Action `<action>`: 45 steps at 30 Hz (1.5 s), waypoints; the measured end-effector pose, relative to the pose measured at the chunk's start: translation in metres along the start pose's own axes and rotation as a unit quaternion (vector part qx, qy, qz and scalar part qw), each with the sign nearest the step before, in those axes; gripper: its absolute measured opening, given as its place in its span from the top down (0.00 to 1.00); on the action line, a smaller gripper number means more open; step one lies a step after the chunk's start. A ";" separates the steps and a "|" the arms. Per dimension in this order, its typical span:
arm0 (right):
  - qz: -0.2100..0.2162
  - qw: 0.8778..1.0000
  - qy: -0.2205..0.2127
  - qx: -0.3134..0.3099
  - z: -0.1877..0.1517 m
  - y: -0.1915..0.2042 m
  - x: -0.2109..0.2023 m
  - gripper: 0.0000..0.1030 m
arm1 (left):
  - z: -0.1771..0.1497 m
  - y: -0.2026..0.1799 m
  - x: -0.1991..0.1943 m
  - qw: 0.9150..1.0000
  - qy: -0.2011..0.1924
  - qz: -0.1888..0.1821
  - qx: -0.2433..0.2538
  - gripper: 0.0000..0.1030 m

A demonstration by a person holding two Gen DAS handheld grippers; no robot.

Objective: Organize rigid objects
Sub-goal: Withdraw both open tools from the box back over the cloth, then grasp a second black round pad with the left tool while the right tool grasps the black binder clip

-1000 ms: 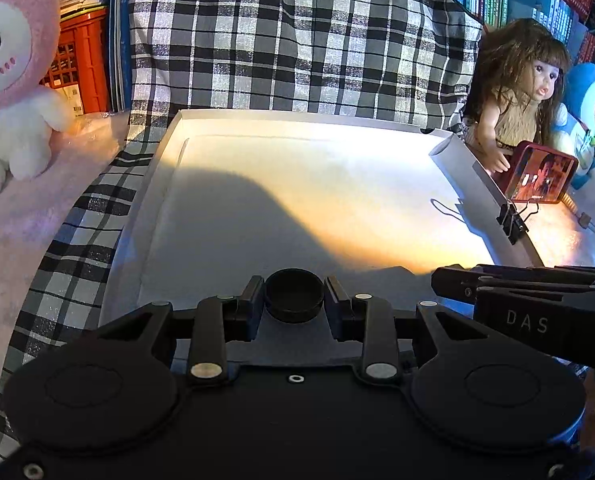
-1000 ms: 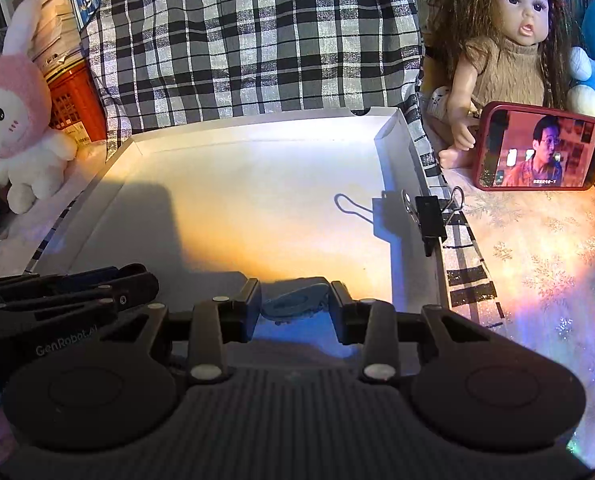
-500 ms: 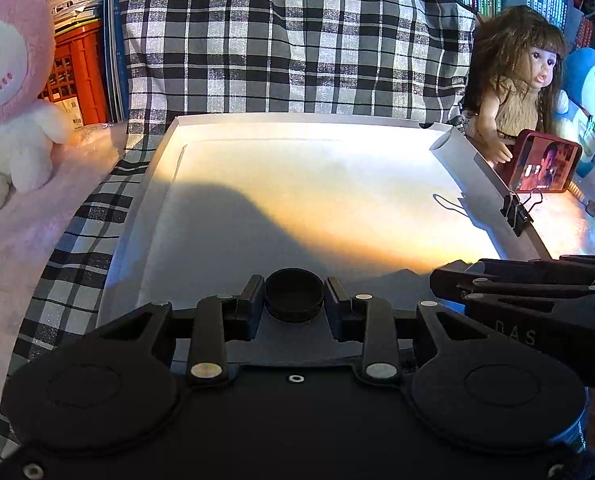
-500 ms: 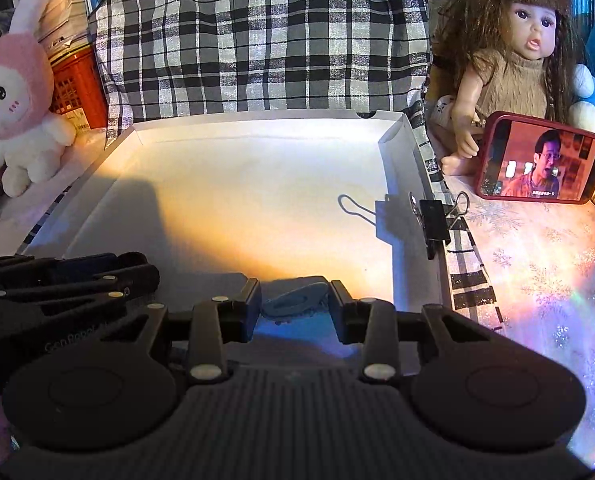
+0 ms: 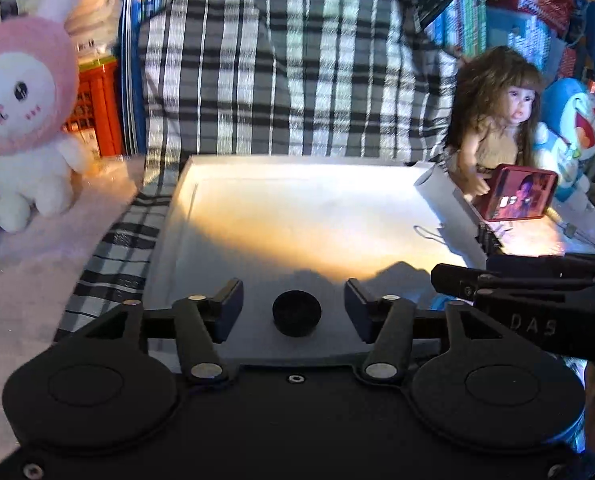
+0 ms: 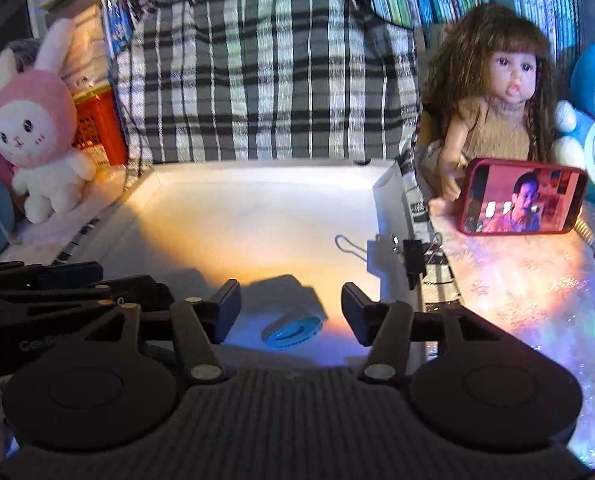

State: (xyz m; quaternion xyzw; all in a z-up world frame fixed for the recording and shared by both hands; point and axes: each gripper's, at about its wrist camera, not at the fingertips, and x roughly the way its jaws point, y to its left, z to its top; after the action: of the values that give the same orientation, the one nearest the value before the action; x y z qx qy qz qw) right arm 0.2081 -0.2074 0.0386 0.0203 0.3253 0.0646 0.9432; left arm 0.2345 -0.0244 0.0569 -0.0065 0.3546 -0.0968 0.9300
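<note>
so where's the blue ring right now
In the right wrist view the blue ring lies on the white tray near its front edge, between the right gripper's open, just-opened fingers, untouched.

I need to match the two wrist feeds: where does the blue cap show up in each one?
Left wrist view: only a sliver of the blue cap shows, low right, behind the other hand-held gripper's finger.
Right wrist view: the blue cap lies on the white tray, low centre, between the open fingers, touching neither.
Shared landmark: the black binder clip on the tray's right wall, also in the left view.
</note>
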 end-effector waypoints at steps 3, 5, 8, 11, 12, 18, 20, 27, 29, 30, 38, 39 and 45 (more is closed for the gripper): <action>-0.002 1.000 -0.020 -0.016 -0.005 -0.001 -0.017 0.25 | -0.008 -0.002 -0.020 1.000 -0.018 -0.003 0.012 0.34; 0.003 0.999 -0.031 -0.022 -0.011 -0.001 -0.028 0.23 | -0.015 -0.003 -0.034 0.999 -0.028 -0.006 0.019 0.29; 0.010 0.998 -0.052 -0.031 -0.024 -0.001 -0.049 0.20 | -0.030 -0.004 -0.053 0.999 -0.041 -0.009 0.020 0.26; 0.011 0.996 -0.073 -0.044 -0.039 0.004 -0.067 0.18 | -0.053 -0.008 -0.070 0.999 -0.051 -0.014 0.015 0.26; 0.012 0.996 -0.080 -0.048 -0.045 0.005 -0.072 0.18 | -0.060 -0.009 -0.074 0.998 -0.053 -0.015 0.015 0.26; 0.021 0.993 -0.107 -0.051 -0.080 0.005 -0.099 0.16 | -0.101 -0.018 -0.100 0.997 -0.069 -0.013 0.015 0.25; 0.022 0.992 -0.117 -0.047 -0.092 0.004 -0.107 0.16 | -0.115 -0.019 -0.111 0.997 -0.079 -0.010 0.011 0.24; 0.023 0.990 -0.133 -0.047 -0.133 0.006 -0.127 0.15 | -0.161 -0.021 -0.139 0.995 -0.103 -0.006 0.000 0.22; 0.022 0.989 -0.135 -0.054 -0.144 0.009 -0.131 0.15 | -0.170 -0.019 -0.147 0.994 -0.112 -0.008 -0.004 0.22; 0.022 0.989 -0.136 -0.055 -0.150 0.010 -0.134 0.15 | -0.173 -0.018 -0.151 0.993 -0.116 -0.009 -0.004 0.22; 0.033 0.989 -0.127 -0.063 -0.180 0.016 -0.148 0.15 | -0.200 -0.013 -0.172 0.992 -0.128 -0.002 -0.010 0.23; 0.036 0.989 -0.127 -0.068 -0.183 0.017 -0.150 0.15 | -0.203 -0.012 -0.174 0.992 -0.127 -0.003 -0.014 0.24; 0.047 0.987 -0.127 -0.084 -0.197 0.025 -0.159 0.15 | -0.216 -0.014 -0.187 0.991 -0.133 -0.004 -0.008 0.29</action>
State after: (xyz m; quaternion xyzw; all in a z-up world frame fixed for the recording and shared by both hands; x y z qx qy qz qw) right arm -0.0402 -0.2047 -0.0170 -0.0358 0.1950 0.1328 0.9711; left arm -0.0473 0.0085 0.0189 -0.0286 0.2282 -0.0957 0.9685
